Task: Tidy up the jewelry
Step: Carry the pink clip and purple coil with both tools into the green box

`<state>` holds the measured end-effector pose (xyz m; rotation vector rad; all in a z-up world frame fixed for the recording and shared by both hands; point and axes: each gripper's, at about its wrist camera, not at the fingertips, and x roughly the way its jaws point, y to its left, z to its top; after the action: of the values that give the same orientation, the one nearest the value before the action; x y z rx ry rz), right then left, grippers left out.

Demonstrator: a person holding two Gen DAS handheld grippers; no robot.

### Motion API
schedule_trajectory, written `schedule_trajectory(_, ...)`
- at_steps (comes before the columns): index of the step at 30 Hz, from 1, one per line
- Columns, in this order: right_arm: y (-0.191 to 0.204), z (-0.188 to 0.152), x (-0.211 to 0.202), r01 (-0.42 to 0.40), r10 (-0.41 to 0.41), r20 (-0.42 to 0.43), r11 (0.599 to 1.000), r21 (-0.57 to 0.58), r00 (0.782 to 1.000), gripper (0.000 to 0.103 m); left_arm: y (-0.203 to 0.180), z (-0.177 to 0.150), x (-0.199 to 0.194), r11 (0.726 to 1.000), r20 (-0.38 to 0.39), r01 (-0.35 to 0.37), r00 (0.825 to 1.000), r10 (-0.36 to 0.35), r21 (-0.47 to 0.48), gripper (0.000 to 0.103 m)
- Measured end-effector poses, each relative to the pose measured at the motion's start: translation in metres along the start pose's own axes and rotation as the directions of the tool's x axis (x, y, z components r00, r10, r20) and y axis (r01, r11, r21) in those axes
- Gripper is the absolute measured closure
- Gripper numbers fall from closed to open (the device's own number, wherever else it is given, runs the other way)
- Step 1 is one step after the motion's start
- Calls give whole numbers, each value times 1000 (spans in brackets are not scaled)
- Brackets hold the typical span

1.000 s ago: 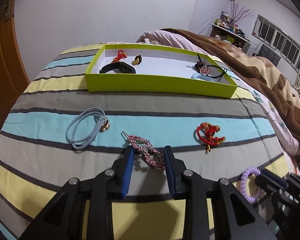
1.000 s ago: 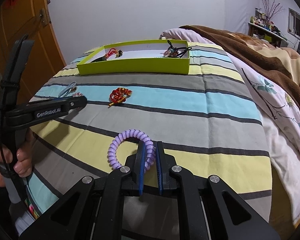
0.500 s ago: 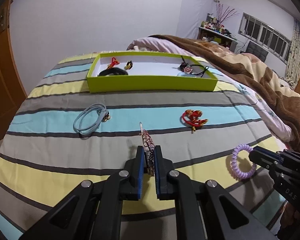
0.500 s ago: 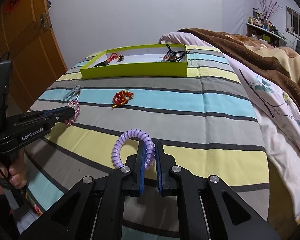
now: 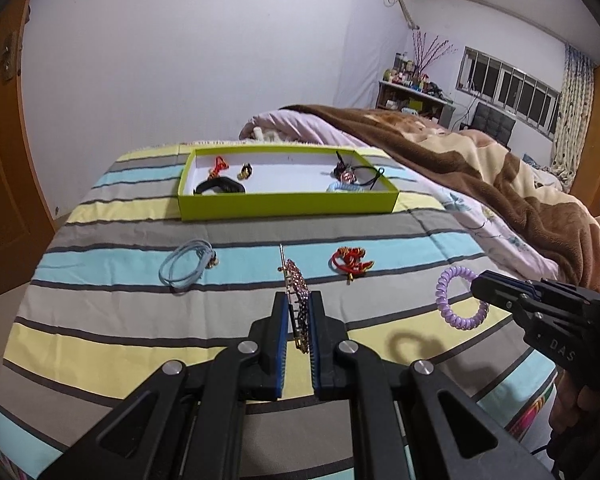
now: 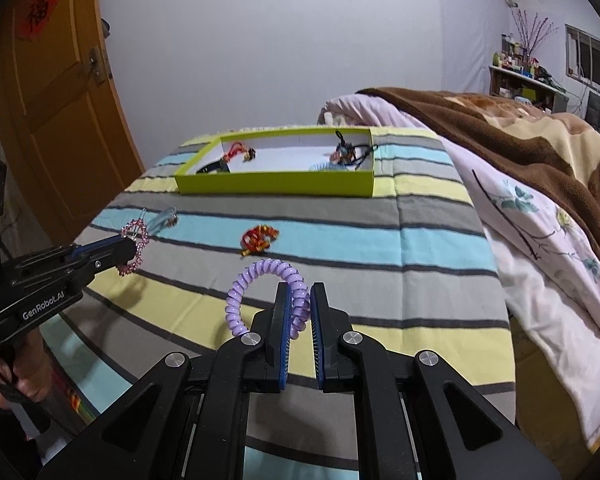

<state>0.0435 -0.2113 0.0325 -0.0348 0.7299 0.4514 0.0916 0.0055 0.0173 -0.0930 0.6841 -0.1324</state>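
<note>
The left gripper [image 5: 299, 308] clamps a pink beaded hair clip [image 5: 296, 292] edge-on above the striped bedspread [image 5: 120, 320]; the right gripper [image 6: 299, 300] pinches a glossy lilac spiral hair tie [image 6: 260, 280]. Beyond lie a pale-blue cord loop [image 5: 186, 266], a red knotted charm [image 5: 350, 262], then the lime box [image 5: 288, 202] near the far edge.

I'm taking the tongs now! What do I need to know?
Left tongs: shut on the pink sparkly hair clip, lifted off the striped bedspread.
Right tongs: shut on the purple spiral hair tie, also lifted.
Green tray sits at the far end of the bed.
Done: several pieces already lie in the tray, including a black band.
Left: carry both held pieces to the tray and drop them in. Then fetch the light blue cord loop and the red knot charm, both lying loose on the blue stripe.
</note>
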Motion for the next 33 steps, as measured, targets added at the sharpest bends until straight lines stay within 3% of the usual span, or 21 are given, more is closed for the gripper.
schedule_trajectory(15,6,25,-5,-2,3,49,1000,-19,999,93,-1,17,-15,1000,66,-4,998,3,12,93)
schedule_trajectory(33,7,63,11,13,-7,84,998,-65,996,93,6,50,1,1000,105,-23,994,21,21,93)
